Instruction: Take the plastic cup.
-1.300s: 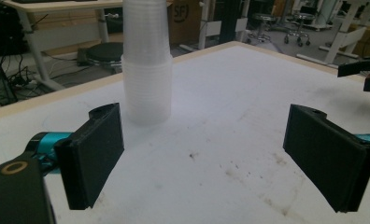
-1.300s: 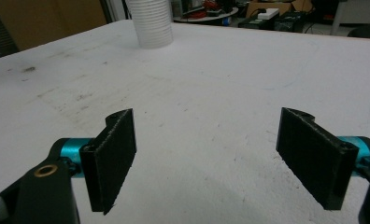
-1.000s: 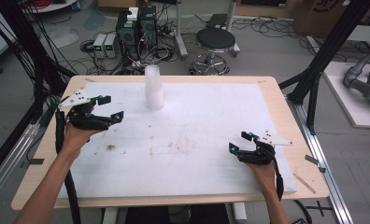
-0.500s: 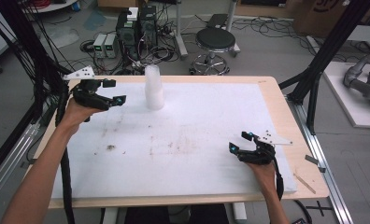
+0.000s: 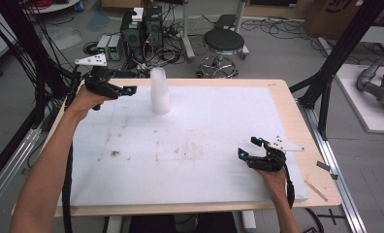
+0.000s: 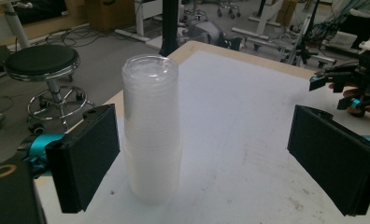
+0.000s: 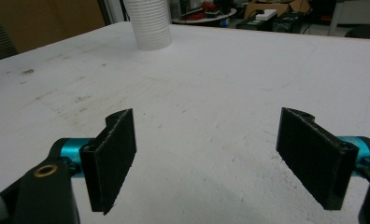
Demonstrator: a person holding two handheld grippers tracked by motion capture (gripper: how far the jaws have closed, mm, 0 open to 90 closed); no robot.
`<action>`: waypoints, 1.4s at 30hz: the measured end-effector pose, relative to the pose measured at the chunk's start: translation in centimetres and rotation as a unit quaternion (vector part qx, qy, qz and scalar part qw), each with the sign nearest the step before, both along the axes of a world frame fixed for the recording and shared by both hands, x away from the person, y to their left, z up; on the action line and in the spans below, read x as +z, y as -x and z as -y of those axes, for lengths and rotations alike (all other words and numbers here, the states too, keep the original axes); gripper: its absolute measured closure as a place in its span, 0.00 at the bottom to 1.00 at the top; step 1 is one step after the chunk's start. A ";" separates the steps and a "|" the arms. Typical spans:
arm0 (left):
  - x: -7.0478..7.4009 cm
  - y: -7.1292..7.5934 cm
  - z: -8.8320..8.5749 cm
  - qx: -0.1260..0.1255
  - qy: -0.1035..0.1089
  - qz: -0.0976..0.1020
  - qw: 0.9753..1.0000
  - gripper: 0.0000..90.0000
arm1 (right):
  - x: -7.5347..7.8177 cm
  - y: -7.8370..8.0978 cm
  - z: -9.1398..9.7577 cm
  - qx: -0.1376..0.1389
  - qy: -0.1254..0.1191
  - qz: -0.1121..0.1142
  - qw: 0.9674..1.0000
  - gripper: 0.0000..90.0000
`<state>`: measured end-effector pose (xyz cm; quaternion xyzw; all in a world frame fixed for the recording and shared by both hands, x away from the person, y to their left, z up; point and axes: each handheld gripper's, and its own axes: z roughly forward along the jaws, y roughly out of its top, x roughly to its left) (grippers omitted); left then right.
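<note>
While I hold my left hand-held gripper (image 6: 197, 158) released, its 2 black jaws stand wide apart, and the stack of clear plastic cups (image 6: 151, 130) rises just ahead of them, nearer the left jaw than the right, touching neither. That stack stands upright on the white tabletop (image 6: 248, 140), long axis vertical, cups nested one in another so I cannot count them; the topmost cup looks empty. No writing or label on the cups can be read from here. From above, the left hand-held gripper (image 5: 122, 90) sits just beside the stack of cups (image 5: 159, 91), pointing toward it near the far edge of the tabletop (image 5: 204, 126).

My right hand-held gripper (image 7: 211, 149) is released too, jaws spread over bare tabletop, with the stack (image 7: 148, 23) well ahead and off toward its left jaw. From above, this hand-held gripper (image 5: 248, 151) is well apart from the cups, low over the near right part of the surface.
</note>
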<state>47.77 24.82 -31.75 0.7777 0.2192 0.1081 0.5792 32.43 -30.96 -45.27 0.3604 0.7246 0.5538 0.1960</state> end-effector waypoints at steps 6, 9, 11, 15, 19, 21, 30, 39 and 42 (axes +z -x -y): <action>0.4 -1.5 0.5 -0.013 -0.017 -0.006 1.000 0.10 | 0.0 -0.1 0.2 -0.003 -0.012 -0.007 1.000 0.22; 0.8 -2.5 1.0 -0.020 -0.029 -0.010 0.999 0.10 | 0.0 -0.1 0.2 -0.002 -0.013 -0.004 1.000 0.22; 1.0 -2.7 1.1 -0.024 -0.034 -0.010 0.999 0.10 | 0.0 0.0 0.2 -0.002 -0.012 -0.004 1.000 0.22; 1.5 -3.5 2.1 -0.034 -0.046 -0.010 0.998 0.10 | 0.0 0.0 0.2 -0.001 -0.010 -0.002 1.000 0.22; 1.7 -4.2 2.7 -0.036 -0.046 -0.005 0.998 0.10 | 0.0 0.1 0.2 -0.002 -0.011 -0.002 1.000 0.22; 1.7 -4.6 3.0 -0.035 -0.055 -0.006 0.998 0.10 | 0.0 0.1 0.2 -0.002 -0.010 -0.001 1.000 0.22; 2.0 -6.0 3.1 -0.028 -0.056 -0.004 0.998 0.10 | 0.0 0.1 0.2 -0.002 -0.010 0.001 1.000 0.22; 0.3 -7.2 4.0 -0.031 -0.073 -0.022 0.997 0.10 | 0.0 0.1 0.2 -0.001 -0.013 -0.002 1.000 0.22; -0.3 -7.5 4.7 -0.029 -0.075 -0.027 0.996 0.10 | 0.0 0.1 0.2 -0.001 -0.012 0.001 1.000 0.22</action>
